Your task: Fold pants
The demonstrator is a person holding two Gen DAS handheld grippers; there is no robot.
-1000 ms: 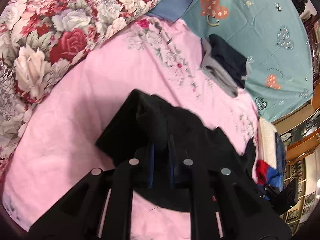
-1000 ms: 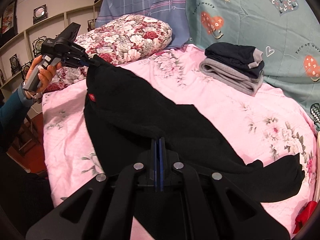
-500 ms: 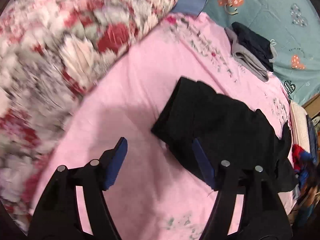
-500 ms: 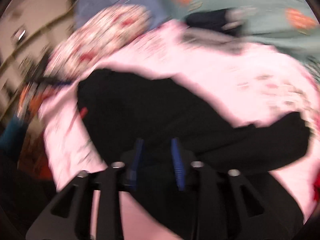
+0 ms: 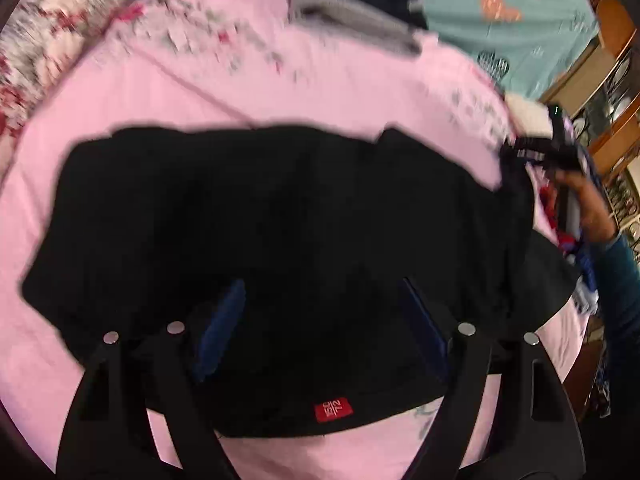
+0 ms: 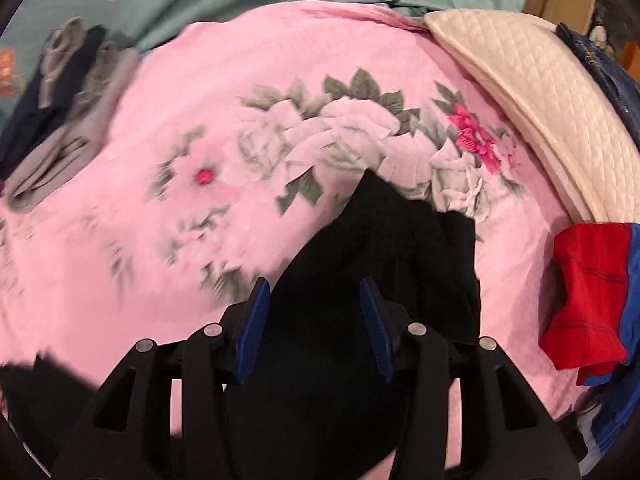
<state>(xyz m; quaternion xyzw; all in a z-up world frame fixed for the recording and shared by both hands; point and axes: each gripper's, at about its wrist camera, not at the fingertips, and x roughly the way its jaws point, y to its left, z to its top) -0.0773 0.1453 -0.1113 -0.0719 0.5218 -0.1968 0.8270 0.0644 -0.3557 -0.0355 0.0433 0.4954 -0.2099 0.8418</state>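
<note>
Black pants [image 5: 280, 232] lie spread flat on the pink floral bedsheet [image 5: 200, 80], with a small red label [image 5: 334, 411] near the close edge. My left gripper [image 5: 320, 320] is open and empty above the pants. My right gripper [image 6: 314, 320] is open and empty over the leg end of the pants [image 6: 400, 248]. The right gripper and the hand holding it also show at the right of the left wrist view [image 5: 560, 156], by the pants' far end.
A stack of folded grey and dark clothes [image 5: 360, 12] lies at the back by a teal pillow [image 5: 500, 20]. A floral pillow [image 5: 40, 40] is at the left. A cream quilted item [image 6: 520, 92] and red and blue clothes [image 6: 588, 296] lie at the right edge.
Both grippers have let go of the pants and opened. The pants now lie flat on the bed. The right gripper has swung over to the leg end.
</note>
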